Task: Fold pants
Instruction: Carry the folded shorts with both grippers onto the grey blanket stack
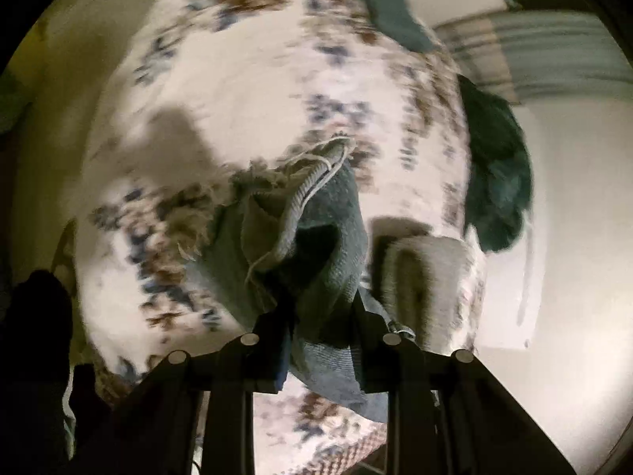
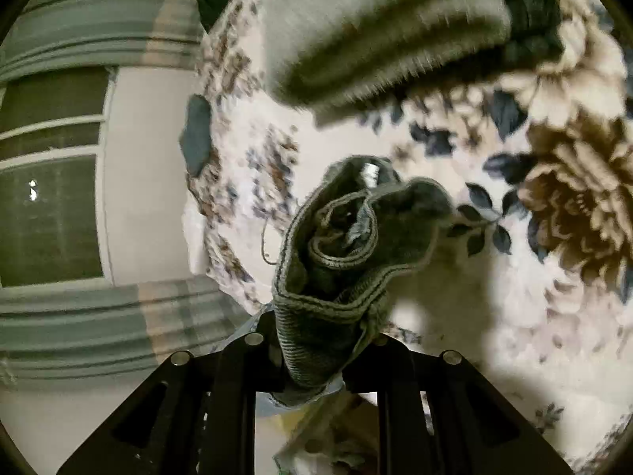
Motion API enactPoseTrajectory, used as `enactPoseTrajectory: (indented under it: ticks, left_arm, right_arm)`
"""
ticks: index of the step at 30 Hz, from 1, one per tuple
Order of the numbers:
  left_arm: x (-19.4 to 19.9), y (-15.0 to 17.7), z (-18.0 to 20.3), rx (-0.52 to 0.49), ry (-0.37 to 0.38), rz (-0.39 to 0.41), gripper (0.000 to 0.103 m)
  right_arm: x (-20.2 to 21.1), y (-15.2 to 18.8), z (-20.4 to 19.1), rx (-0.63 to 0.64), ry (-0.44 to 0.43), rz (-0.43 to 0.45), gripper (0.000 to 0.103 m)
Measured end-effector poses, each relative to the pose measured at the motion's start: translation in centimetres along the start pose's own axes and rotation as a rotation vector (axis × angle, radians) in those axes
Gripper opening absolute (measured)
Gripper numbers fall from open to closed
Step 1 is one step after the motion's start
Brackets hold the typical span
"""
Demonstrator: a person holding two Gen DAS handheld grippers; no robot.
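Note:
The pants are blue denim jeans with a frayed hem. My left gripper (image 1: 320,316) is shut on a bunched frayed end of the jeans (image 1: 312,229) and holds it above the floral blanket (image 1: 237,79). My right gripper (image 2: 316,340) is shut on another bunch of the jeans (image 2: 336,261), the waistband end with a metal button (image 2: 371,174), also lifted above the blanket (image 2: 514,316). The rest of the pants hangs below the grippers, out of sight.
A folded pale fuzzy cloth (image 1: 427,273) lies on the blanket, also in the right wrist view (image 2: 379,31). A dark green garment (image 1: 498,178) lies at the blanket's edge, and a small dark folded cloth (image 1: 395,12) farther off. The floor and a striped rug (image 2: 79,316) lie beyond.

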State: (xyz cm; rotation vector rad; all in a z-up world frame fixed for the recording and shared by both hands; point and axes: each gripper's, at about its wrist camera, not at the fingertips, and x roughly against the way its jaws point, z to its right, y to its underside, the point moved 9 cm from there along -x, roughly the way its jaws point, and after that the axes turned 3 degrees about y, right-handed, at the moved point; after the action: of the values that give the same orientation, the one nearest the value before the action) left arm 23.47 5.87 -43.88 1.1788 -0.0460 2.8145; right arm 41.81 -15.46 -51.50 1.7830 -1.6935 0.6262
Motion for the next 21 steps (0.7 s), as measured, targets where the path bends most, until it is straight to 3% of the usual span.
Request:
enactPoseTrajectory:
  ticks: [7, 13, 15, 18, 21]
  left_arm:
    - [-1.6, -1.3, 15.4, -0.177, 0.14, -0.073, 0.021]
    - [-8.5, -2.5, 30.4, -0.356, 0.28, -0.17, 0.021]
    - [-11.2, -2.6, 33.9, -0.41, 0.31, -0.191, 0.021]
    - [-16.6, -2.3, 36.7, -0.491, 0.321, -0.242, 0.021]
    - [-23.2, -1.4, 34.7, -0.56, 0.263, -0.296, 0.021]
  right_arm:
    - [10.8, -4.2, -6.0, -0.016, -0.054, 0.177, 0.02]
    - [19.9, -14.0, -11.9, -0.052, -0.093, 0.421, 0.02]
    - [22.1, -17.1, -13.2, -0.033, -0.081, 0.496, 0.019]
    - [23.9, -21.3, -13.3, -0.032, -0.052, 0.594, 0.019]
    - [23.2, -24.0, -10.6, -0.079, -0.035, 0.642, 0.019]
